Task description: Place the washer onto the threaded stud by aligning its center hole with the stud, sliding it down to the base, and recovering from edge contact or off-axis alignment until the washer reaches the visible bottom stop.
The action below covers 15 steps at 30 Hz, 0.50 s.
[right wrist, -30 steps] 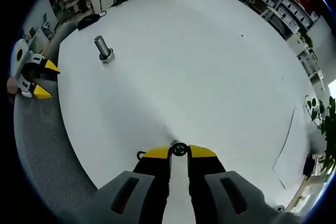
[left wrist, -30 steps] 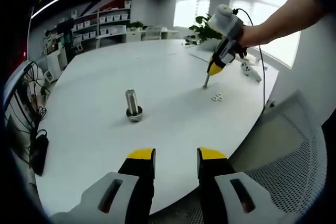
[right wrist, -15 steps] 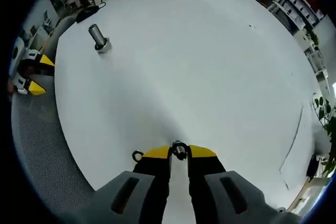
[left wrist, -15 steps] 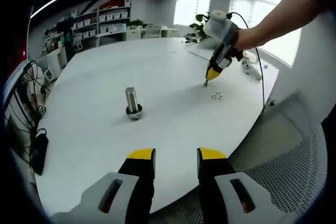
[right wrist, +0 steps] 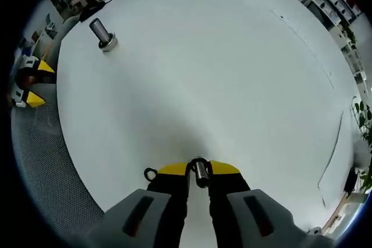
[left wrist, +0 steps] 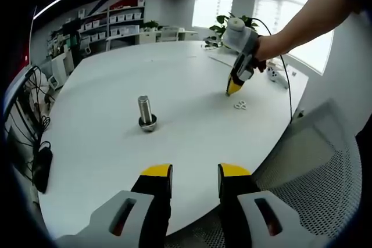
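A threaded steel stud (left wrist: pixel 146 110) stands upright on its round base (left wrist: pixel 149 125) on the white table (left wrist: pixel 192 126), left of centre; it is small and far off at the upper left in the right gripper view (right wrist: pixel 100 32). My right gripper (right wrist: pixel 199 168) is shut on a metal washer (right wrist: pixel 200 171) held on edge above the table. A hand holds that gripper (left wrist: pixel 233 88) at the far right of the table. Loose washers (left wrist: pixel 240 106) lie just below it; one washer (right wrist: pixel 151 173) lies left of my jaws. My left gripper (left wrist: pixel 195 172) hangs open over the near table edge.
A grey mesh chair (left wrist: pixel 325 166) stands at the table's near right. A black item and cables (left wrist: pixel 42 166) lie past the left edge. A white device (left wrist: pixel 278 77) sits at the far right, with a plant (left wrist: pixel 228 27) behind.
The right gripper has risen off the table with the washer and drifted slightly toward the stud. The left gripper has stayed still.
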Each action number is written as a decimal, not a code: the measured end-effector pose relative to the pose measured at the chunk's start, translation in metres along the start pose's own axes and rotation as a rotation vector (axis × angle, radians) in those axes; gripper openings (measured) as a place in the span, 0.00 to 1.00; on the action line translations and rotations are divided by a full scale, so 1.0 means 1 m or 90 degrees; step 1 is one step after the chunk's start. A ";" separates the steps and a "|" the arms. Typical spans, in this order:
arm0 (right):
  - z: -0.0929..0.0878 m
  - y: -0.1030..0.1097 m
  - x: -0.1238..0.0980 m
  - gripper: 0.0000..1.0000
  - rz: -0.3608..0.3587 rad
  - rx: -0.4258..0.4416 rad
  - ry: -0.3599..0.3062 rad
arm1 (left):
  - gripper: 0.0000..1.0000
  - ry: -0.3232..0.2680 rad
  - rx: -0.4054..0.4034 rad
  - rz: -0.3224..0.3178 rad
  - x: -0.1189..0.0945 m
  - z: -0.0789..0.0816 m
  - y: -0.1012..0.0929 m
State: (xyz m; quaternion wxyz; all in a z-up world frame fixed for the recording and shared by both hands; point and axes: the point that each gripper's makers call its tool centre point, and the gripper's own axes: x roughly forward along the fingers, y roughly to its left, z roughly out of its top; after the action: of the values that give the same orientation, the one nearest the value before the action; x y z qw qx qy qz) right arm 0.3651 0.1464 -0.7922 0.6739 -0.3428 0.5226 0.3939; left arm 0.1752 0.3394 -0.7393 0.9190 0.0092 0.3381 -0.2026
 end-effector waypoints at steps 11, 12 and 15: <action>-0.005 0.000 0.005 0.17 -0.004 0.004 0.007 | 0.29 -0.004 -0.001 -0.001 -0.001 0.001 0.000; -0.005 0.001 0.004 0.17 -0.004 0.005 0.005 | 0.29 -0.005 -0.001 -0.001 -0.001 0.002 0.000; -0.008 0.001 0.002 0.18 -0.010 0.012 0.003 | 0.29 -0.008 0.000 -0.002 -0.001 0.002 -0.001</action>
State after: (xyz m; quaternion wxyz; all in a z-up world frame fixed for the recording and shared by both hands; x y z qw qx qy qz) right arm 0.3608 0.1400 -0.7956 0.6788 -0.3413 0.5253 0.3831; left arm 0.1757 0.3388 -0.7368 0.9208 0.0071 0.3322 -0.2044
